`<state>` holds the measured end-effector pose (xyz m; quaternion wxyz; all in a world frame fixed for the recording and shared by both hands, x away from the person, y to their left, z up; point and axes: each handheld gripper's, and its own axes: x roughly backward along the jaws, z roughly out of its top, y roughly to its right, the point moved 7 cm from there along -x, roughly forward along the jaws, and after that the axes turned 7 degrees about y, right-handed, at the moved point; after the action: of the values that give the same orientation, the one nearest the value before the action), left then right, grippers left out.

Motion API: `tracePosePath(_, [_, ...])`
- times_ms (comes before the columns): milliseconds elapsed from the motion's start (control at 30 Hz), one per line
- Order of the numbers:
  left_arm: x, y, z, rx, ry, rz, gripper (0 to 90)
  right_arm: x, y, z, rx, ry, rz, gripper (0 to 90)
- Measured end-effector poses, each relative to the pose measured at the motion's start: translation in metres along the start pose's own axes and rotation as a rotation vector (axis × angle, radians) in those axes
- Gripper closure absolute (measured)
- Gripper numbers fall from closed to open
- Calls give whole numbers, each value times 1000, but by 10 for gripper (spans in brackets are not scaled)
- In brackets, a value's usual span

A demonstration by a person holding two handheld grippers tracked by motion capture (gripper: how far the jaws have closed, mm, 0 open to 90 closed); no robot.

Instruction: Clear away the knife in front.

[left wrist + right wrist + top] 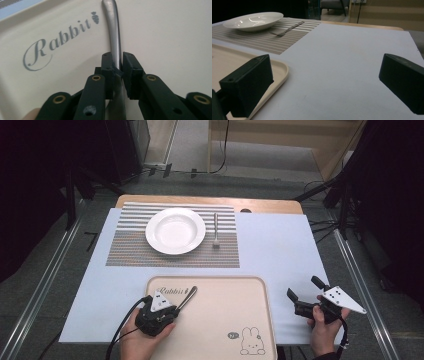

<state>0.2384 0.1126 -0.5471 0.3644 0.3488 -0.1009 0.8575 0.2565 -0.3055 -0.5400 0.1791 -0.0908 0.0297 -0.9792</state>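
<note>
A silver metal utensil [188, 295] [113, 30] lies over the top left part of a beige tray [220, 320] [162, 37] printed with "Rabbit". My left gripper [176, 308] [119, 66] is shut on the utensil's shaft, and its rounded handle end points away from the jaws. My right gripper [305, 289] [324, 85] is open just right of the tray, above the white table cover, with nothing between its jaws. A white plate [175, 230] [253, 21] and a fork [216, 230] [287, 29] rest on a striped placemat [130, 245] [262, 40] farther back.
The tray's rounded rim [283, 72] sits beside my right gripper's left jaw. The white table cover [280, 245] stretches between the tray and the placemat. Metal rails and dark stands flank the table on both sides.
</note>
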Motion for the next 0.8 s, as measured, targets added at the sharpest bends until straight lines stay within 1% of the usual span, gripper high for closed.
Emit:
tracePosePath(33, [1,1,3,-1,19,-8,724,0,0,0,1,-1,0,0])
tracePosePath(67, [2,2,6,-15,35,-7,701,0,0,0,1,-1,1,0])
tracePosePath(100, [2,3,10,-28,48,-12,696,0,0,0,1,-1,2,0])
tracePosePath(167, [1,5,17,-38,73,-18,700,0,0,0,3,-3,1,0])
tracePosePath(267, [-7,9,24,-72,60,-49,808,0,-1,0,2,-5,0,0])
tracePosePath(300, [-11,11,26,-84,51,-69,853,-1,-1,0,2,-4,0,0])
tracePosePath(333, [-16,12,27,-100,38,-74,893,-1,-1,0,2,-4,0,0])
tracePosePath(367, [-20,13,28,-117,24,-69,899,-1,-1,0,1,-5,0,0])
tracePosePath(433, [-29,14,29,-129,2,-66,900,-1,-1,0,2,-5,-1,0])
tracePosePath(500, [-35,13,27,-150,-26,-42,900,0,-1,0,1,-5,-1,0])
tracePosePath(533, [-37,13,26,-153,-36,-40,900,0,-1,0,1,-5,0,0])
tracePosePath(600, [-37,10,24,-145,-38,-38,900,0,-1,-1,2,-5,0,0])
tracePosePath(700, [-34,3,22,-157,-44,0,900,0,-1,-1,4,-6,0,0])
tracePosePath(800, [-29,-6,19,-129,-34,8,900,-1,-2,-1,10,-9,0,0])
